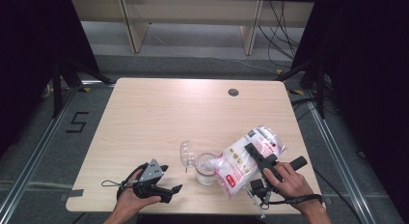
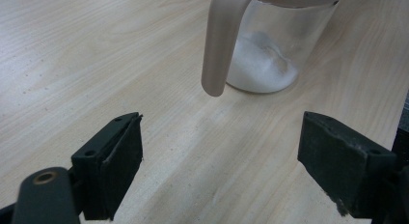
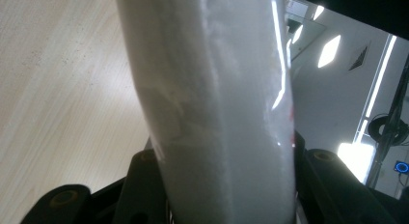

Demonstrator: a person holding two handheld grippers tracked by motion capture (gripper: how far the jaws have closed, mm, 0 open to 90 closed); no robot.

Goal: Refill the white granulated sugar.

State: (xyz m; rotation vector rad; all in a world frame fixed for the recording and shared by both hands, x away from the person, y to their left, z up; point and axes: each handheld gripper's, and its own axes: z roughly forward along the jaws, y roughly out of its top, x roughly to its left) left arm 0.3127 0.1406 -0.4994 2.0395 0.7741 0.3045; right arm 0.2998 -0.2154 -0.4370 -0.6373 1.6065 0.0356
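I am holding the right tongs (image 1: 261, 172) clamped on the bag (image 1: 243, 160) of white powder, its jaws pressing either side of the plastic; in the right gripper view the bag (image 3: 217, 113) is rising straight up between them. The bag is tilting down to the left, its lower end hanging over the open mouth of the glass jar (image 1: 205, 169), which is standing upright on the worktop (image 1: 159, 113) near the front edge, a little right of centre. White powder is lying in the bottom of the jar (image 2: 270, 60), and I am seeing it plainly through the glass from the left gripper view. The jar's hinged lid (image 1: 186, 154) is swinging open to the left, and its pale bail or clasp (image 2: 219, 45) is hanging down in front of the glass; I cannot quite tell whether it is wire or plastic. My left tongs (image 1: 170, 189) are resting low near the front-left edge, jaws standing wide apart with nothing between them, pointing toward the jar but well short of it. Bare wood is lying between those jaws and the jar, so that approach is open. The whole back half of the worktop is giving free room, apart from a small dark round cable hole (image 1: 233, 92) near the far edge. The bag's upper end is sitting near the right edge.
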